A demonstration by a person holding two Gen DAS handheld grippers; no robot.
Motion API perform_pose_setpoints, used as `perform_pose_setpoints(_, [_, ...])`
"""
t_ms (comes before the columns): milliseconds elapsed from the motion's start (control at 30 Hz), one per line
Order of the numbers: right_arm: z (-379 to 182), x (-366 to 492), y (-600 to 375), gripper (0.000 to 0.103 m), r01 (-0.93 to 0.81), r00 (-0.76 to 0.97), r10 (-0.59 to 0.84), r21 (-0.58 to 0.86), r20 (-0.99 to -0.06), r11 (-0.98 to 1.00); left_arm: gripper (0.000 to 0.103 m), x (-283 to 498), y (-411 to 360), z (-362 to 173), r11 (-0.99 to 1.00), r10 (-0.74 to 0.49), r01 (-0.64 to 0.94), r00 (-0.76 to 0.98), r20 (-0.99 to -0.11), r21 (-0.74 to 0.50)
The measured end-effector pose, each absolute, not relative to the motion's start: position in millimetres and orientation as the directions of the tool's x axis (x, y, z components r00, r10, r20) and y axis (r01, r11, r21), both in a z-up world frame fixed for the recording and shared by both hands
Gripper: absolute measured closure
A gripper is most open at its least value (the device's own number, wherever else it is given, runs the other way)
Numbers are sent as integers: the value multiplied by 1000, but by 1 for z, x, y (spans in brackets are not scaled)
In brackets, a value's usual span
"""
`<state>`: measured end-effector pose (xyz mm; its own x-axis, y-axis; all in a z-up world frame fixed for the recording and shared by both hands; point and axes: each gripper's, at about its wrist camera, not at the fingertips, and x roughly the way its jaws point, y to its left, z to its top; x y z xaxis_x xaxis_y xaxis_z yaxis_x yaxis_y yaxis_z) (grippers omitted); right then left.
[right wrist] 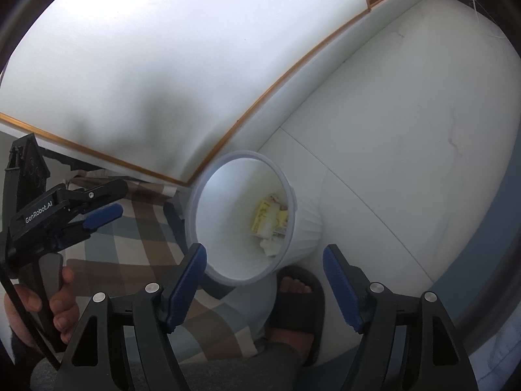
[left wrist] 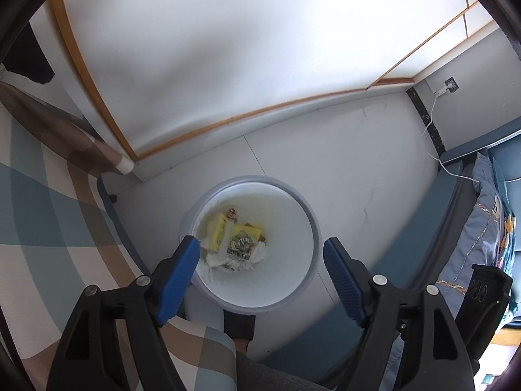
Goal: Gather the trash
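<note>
A round white trash bin (left wrist: 293,270) stands on the pale floor. At its bottom lies trash (left wrist: 234,241): yellow wrappers, a printed packet and crumpled white tissue. My left gripper (left wrist: 261,244) hangs straight above the bin, open, with nothing between its blue pads. In the right wrist view the bin (right wrist: 228,228) appears tilted, with the yellow wrappers (right wrist: 268,221) inside. My right gripper (right wrist: 264,251) is open and empty above the bin's near rim. The left gripper (right wrist: 97,218) shows at the left of that view, held in a hand.
A plaid-covered surface (left wrist: 49,211) borders the bin on the left. A foot in a black slipper (right wrist: 293,303) stands right beside the bin. White panels with wooden trim (left wrist: 228,120) rise behind. A blue frame with a pillow (left wrist: 472,228) and a white cable (left wrist: 433,150) lie to the right.
</note>
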<state>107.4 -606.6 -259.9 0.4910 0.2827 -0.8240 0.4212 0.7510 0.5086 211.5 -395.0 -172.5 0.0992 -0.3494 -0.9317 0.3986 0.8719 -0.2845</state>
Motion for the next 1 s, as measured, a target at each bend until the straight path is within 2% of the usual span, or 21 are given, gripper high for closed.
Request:
perform_pose_setpoints(233, [-237, 107, -600, 24, 379, 538, 276, 521, -797, 765, 27, 200, -379, -142, 879, -349, 409, 201, -915, -245])
perform_pose_setpoints(400, [-215, 106, -590, 13, 348, 570, 258, 513, -780, 784, 27, 191, -370, -131, 899, -310, 390, 243, -919, -200])
perform_pose_setpoints(533, [-203, 106, -581, 13, 325, 575, 256, 505, -777, 800, 27, 183, -360, -119, 907, -292, 388, 297, -909, -165])
perform_pose_setpoints(767, [-184, 103, -568, 5, 309, 593, 238, 490, -769, 815, 27, 172, -344, -99, 914, -306, 369, 346, -887, -171])
perform_pose_setpoints(1000, [-169, 99, -560, 3, 295, 603, 227, 478, -765, 827, 27, 163, -335, -92, 908, -320, 379, 359, -877, -177])
